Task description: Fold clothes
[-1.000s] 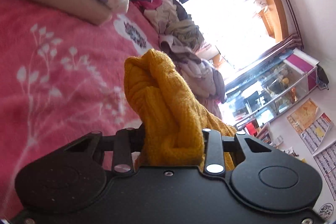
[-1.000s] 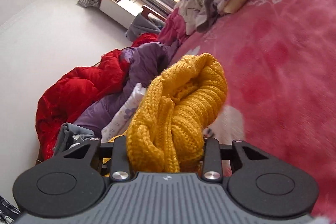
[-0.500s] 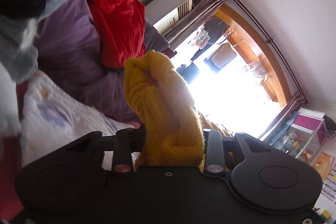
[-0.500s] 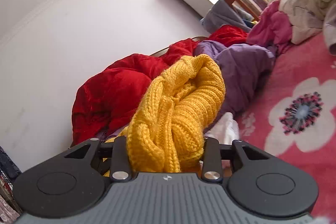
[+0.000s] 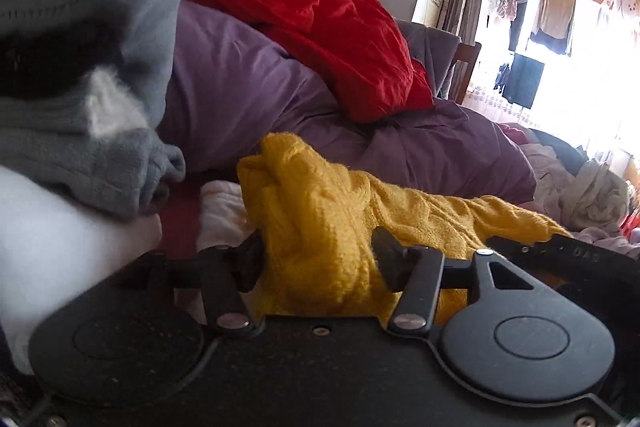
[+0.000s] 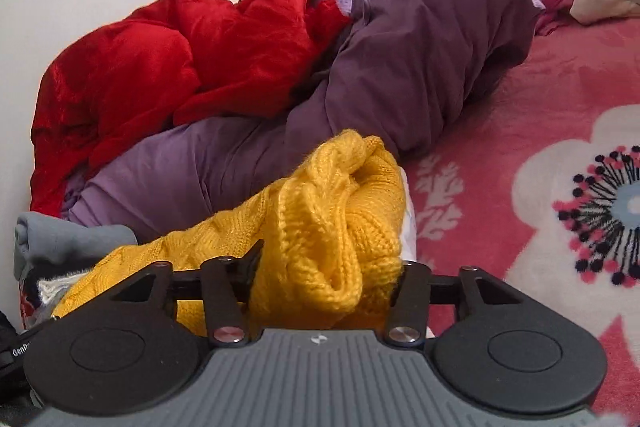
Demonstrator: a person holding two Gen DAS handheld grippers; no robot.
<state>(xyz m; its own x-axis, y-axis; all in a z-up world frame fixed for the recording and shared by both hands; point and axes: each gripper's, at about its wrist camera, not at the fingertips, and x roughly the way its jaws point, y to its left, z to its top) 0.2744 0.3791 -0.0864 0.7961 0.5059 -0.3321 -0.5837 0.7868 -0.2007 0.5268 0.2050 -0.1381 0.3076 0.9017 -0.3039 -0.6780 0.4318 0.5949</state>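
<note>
A yellow cable-knit sweater (image 5: pixel 320 211), folded into a bundle, stretches between both grippers and sags onto the bedding beside the stack. My left gripper (image 5: pixel 318 251) has one end of it between its jaws, which are opening; the knit slumps forward and no longer looks squeezed. In the right wrist view the other end of the sweater (image 6: pixel 332 195) fills the gap of my right gripper (image 6: pixel 326 267), whose jaws are also opening around it. A black part of the right gripper (image 5: pixel 576 251) shows at the sweater's far end.
A folded grey garment (image 5: pixel 80 67) lies on a white folded piece (image 5: pixel 48 247) at the left. Behind are a purple quilt (image 6: pixel 400 67) and a red quilt (image 6: pixel 180 59) against the wall. The pink floral blanket (image 6: pixel 560 147) spreads right, with a heap of clothes (image 5: pixel 580 187) beyond.
Both grippers swung from over the pink blanket toward the quilts and the grey stack. The upright sweater bundle has slumped down, and both pairs of jaws stand wider apart.
</note>
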